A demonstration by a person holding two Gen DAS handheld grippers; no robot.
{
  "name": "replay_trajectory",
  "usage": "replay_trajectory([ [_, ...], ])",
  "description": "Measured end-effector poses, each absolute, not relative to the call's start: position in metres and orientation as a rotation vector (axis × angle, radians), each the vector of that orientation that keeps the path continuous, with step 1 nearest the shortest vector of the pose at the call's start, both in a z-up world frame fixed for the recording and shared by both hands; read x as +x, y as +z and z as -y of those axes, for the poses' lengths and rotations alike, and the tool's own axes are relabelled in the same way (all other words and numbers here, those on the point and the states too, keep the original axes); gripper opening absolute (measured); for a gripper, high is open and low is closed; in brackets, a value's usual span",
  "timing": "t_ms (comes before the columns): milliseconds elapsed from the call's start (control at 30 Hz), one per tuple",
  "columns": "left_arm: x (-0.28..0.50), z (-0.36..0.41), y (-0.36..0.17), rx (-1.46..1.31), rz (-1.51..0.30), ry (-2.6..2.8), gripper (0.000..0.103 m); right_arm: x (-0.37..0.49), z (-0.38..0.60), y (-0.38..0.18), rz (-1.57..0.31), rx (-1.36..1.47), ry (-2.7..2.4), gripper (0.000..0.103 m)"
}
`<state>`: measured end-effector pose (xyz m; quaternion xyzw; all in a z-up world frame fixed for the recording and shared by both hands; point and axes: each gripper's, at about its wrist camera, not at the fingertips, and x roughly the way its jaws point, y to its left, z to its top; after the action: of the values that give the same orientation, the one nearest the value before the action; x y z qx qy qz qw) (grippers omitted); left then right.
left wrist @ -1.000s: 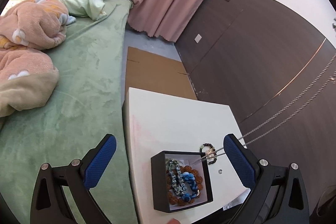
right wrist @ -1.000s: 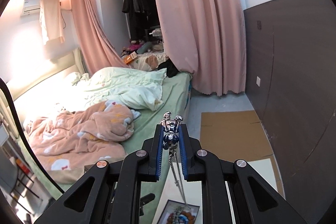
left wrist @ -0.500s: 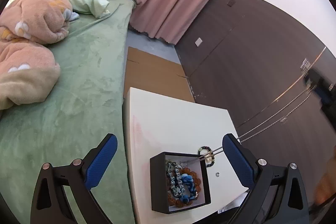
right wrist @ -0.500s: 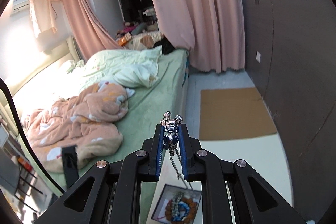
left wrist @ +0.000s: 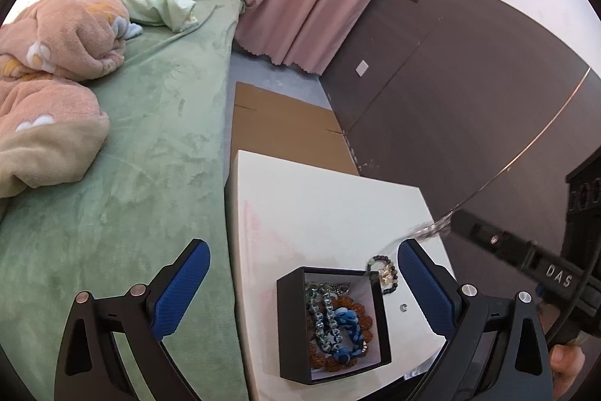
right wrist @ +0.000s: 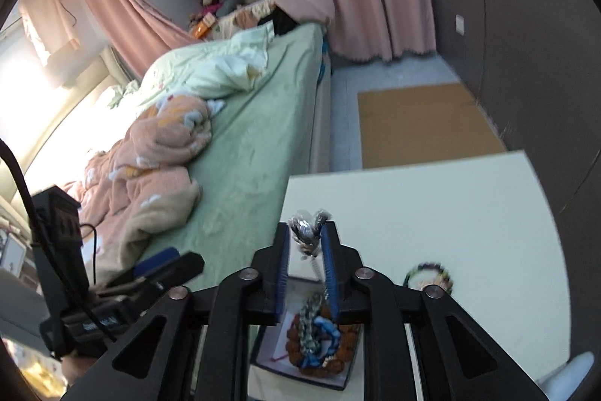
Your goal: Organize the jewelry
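Observation:
A black jewelry box (left wrist: pixel 289 326) with a white lining stands on the white table (left wrist: pixel 319 205) and holds several beaded pieces in blue, grey and amber. My right gripper (right wrist: pixel 306 233) hovers just over the box (right wrist: pixel 300 380). Its jaws are opening, and the silver necklace's pendant (right wrist: pixel 305 239) still sits between the pads while its chain hangs down into the box. In the left wrist view the right gripper (left wrist: pixel 456 218) comes in from the right with the blurred necklace (left wrist: pixel 428 230). My left gripper (left wrist: pixel 300 250) is open and empty, held back from the box.
A dark beaded bracelet (left wrist: pixel 383 269) lies on the table right of the box, with a small ring (left wrist: pixel 403 307) near it. A green bed (left wrist: pixel 150 145) with a pink blanket borders the table's left side. Flat cardboard (left wrist: pixel 281 126) lies on the floor beyond, by a dark wall.
My right gripper has dropped toward the box with the necklace and now shows in the left wrist view. Its pads stand slightly wider apart. The left gripper has barely moved.

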<state>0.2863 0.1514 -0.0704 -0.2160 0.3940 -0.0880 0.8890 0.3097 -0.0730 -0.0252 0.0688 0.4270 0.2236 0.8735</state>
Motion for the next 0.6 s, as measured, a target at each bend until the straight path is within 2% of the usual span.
replay_trajectory([
  [67, 0.287, -0.147, -0.072, -0.431, -0.821, -0.179, 0.1, 0.311, 0.081, -0.036, -0.92, 0.165, 0.469, 0.05],
  [600, 0.306, -0.086, -0.079, -0.329, -0.865, -0.252, 0.1, 0.308, 0.207, -0.071, -0.919, 0.415, 0.347, 0.051],
])
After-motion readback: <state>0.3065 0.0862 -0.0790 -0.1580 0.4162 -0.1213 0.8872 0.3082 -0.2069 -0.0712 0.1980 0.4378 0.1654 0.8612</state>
